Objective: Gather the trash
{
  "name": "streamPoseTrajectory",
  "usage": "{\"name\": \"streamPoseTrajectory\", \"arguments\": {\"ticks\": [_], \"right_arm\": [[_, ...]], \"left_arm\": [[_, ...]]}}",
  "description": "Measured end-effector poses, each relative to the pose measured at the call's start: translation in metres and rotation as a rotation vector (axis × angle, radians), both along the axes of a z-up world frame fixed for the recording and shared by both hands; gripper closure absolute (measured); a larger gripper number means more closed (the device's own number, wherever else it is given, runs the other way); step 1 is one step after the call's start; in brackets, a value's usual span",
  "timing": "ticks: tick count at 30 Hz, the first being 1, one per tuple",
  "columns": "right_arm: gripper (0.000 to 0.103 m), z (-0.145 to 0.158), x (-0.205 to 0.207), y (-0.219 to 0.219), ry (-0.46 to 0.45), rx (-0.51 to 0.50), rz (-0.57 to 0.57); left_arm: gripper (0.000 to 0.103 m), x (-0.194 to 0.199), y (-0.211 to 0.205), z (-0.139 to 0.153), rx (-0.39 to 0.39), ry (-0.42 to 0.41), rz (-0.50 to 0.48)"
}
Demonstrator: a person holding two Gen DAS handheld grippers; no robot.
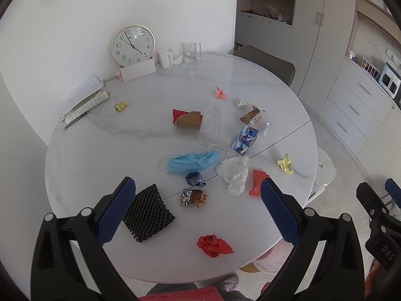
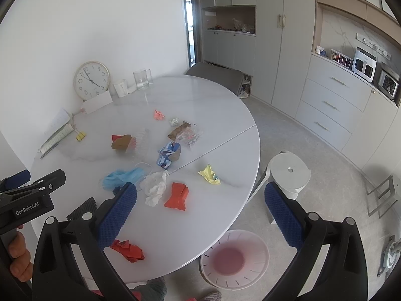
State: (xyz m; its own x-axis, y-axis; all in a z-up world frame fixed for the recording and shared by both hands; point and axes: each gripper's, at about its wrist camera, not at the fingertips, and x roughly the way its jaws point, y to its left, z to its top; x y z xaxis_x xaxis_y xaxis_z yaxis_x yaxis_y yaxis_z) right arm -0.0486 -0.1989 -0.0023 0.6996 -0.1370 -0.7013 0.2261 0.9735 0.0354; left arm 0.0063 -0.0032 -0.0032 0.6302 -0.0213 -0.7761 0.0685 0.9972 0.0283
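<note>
Trash (image 1: 215, 244) is scattered all over the round white table (image 1: 87, 165), from a crumpled red paper at the lower centre of the left wrist view up to a small pink scrap (image 1: 221, 93) in the upper middle. Readable writing first: "GenRobot.AI" in white on the black body of the left gripper (image 2: 26, 188) at the left edge of the right wrist view, and "DAS" on the right gripper (image 1: 376, 195) at the right edge of the left one; the wall clock (image 1: 133, 45) shows numerals, the wrappers are too blurred to read. Both tools hover above the table's near side, tilted down, jaws spread wide, nothing between the blue pads (image 1: 117, 213). A hand (image 2: 18, 258) grips the left handle at lower left of the right wrist view. A blue face mask (image 1: 191, 162), a white tissue (image 1: 234, 173) and a black foam mesh (image 1: 147, 213) lie in the middle and lower middle. A red folded paper (image 2: 177, 195) sits near the table's right rim, a yellow scrap (image 2: 210, 174) close to that rim too. Off the edge at lower right, a pale basket (image 2: 234, 260) stands on the floor, beside a white stool (image 2: 290, 173), with bare floor beyond.
</note>
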Motion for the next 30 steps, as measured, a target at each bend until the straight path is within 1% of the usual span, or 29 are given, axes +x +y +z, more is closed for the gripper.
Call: {"name": "streamPoseTrajectory", "arguments": {"ticks": [7, 10, 30], "right_arm": [[0.002, -0.002, -0.0002, -0.0023, 0.006, -0.002, 0.0], [0.002, -0.0037, -0.0007, -0.0032, 0.005, -0.001, -0.001], [0.002, -0.0034, 0.0, 0.0, 0.014, 0.001, 0.005]], "left_arm": [[0.008, -0.0028, -0.0045, 0.0017, -0.002, 0.003, -0.002], [0.008, 0.0014, -0.0013, -0.0029, -0.003, 0.009, -0.003], [0.008, 0.0026, 0.0052, -0.0043, -0.014, 0.016, 0.005]]}}
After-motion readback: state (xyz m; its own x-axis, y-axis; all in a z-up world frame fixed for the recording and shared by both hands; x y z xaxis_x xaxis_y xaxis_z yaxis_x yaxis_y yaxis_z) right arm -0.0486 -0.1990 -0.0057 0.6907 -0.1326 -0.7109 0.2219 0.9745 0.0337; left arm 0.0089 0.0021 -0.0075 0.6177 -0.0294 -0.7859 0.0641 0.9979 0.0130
